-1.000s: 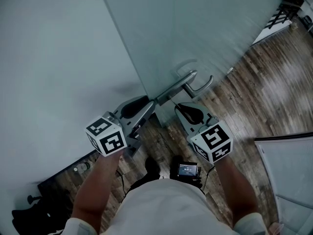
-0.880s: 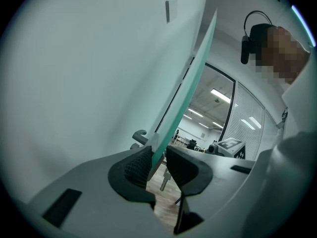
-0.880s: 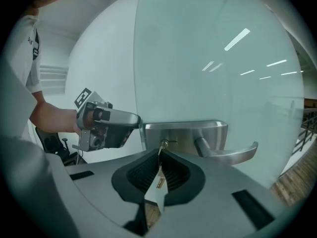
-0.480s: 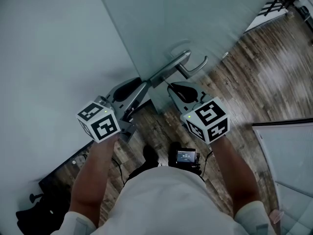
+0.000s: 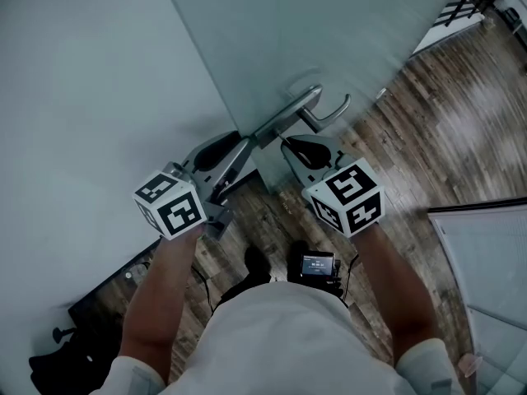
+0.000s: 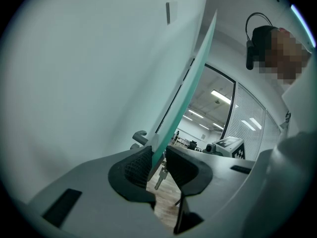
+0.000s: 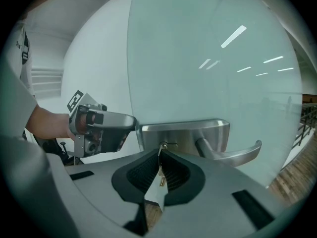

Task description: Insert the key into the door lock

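Note:
A glass door (image 5: 346, 31) carries a steel lock plate (image 7: 183, 135) with a lever handle (image 7: 233, 155). My right gripper (image 7: 159, 155) is shut on a small key (image 7: 159, 163), whose tip sits at the keyhole in the plate. A white tag hangs under the key. My left gripper (image 6: 158, 157) straddles the door's teal edge (image 6: 193, 78); its jaws have just been closing a little and its pads press on that edge. In the head view the left gripper (image 5: 247, 144) and the right gripper (image 5: 288, 142) meet at the lock plate (image 5: 284, 115) from either side.
A pale wall (image 5: 82, 72) stands left of the door. Below are a wooden floor (image 5: 428, 138), black gear (image 5: 58, 344) at the lower left and a small screen unit (image 5: 317, 264) near my waist. A white panel (image 5: 494, 286) stands at the right.
The head camera has shifted slightly, so the door handle sits a little higher in the picture. Both grippers keep their places at the lock.

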A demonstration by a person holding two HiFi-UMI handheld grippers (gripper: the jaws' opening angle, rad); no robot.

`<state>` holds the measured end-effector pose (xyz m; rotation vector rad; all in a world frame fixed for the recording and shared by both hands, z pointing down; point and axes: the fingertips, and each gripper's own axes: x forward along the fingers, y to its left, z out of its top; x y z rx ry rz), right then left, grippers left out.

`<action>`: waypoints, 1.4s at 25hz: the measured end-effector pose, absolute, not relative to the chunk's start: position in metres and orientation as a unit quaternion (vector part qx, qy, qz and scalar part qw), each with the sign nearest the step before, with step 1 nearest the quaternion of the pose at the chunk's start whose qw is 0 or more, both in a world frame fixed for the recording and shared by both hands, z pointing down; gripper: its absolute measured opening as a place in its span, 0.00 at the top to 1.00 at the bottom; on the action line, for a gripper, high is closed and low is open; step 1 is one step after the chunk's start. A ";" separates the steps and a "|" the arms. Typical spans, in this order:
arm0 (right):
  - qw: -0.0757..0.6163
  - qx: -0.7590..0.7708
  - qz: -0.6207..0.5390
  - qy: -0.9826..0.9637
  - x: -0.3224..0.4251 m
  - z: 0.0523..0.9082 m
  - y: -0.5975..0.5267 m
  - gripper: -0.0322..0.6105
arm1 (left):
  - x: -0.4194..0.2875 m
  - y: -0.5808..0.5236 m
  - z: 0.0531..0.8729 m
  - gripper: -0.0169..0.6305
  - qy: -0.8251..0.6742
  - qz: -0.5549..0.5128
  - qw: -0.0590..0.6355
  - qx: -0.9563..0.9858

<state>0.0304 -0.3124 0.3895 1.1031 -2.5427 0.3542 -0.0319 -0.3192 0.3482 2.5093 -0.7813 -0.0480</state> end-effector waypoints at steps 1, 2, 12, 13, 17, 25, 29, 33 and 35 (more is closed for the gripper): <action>0.172 0.389 0.125 -0.896 0.031 0.390 -0.313 0.91 | -0.032 -0.319 0.348 0.82 -0.286 -0.020 0.254 0.924; 0.172 0.389 0.125 -0.896 0.030 0.390 -0.314 0.91 | -0.031 -0.320 0.348 0.82 -0.285 -0.021 0.254 0.924; 0.175 0.390 0.124 -0.895 0.027 0.390 -0.318 0.91 | -0.032 -0.320 0.348 0.82 -0.284 -0.023 0.255 0.924; 0.175 0.390 0.125 -0.895 0.027 0.390 -0.318 0.91 | -0.032 -0.320 0.348 0.82 -0.285 -0.022 0.255 0.924; 0.176 0.391 0.124 -0.895 0.027 0.389 -0.318 0.91 | -0.032 -0.319 0.347 0.82 -0.285 -0.018 0.253 0.924; 0.170 0.394 0.129 -0.894 0.027 0.389 -0.319 0.91 | -0.032 -0.319 0.345 0.83 -0.289 -0.014 0.250 0.924; 0.167 0.398 0.133 -0.892 0.027 0.387 -0.320 0.91 | -0.032 -0.319 0.343 0.82 -0.285 -0.022 0.245 0.926; 0.161 0.396 0.149 -0.892 0.027 0.388 -0.319 0.91 | -0.031 -0.319 0.344 0.82 -0.280 -0.019 0.243 0.929; 0.155 0.395 0.157 -0.892 0.027 0.388 -0.319 0.91 | -0.031 -0.319 0.344 0.82 -0.281 -0.020 0.243 0.928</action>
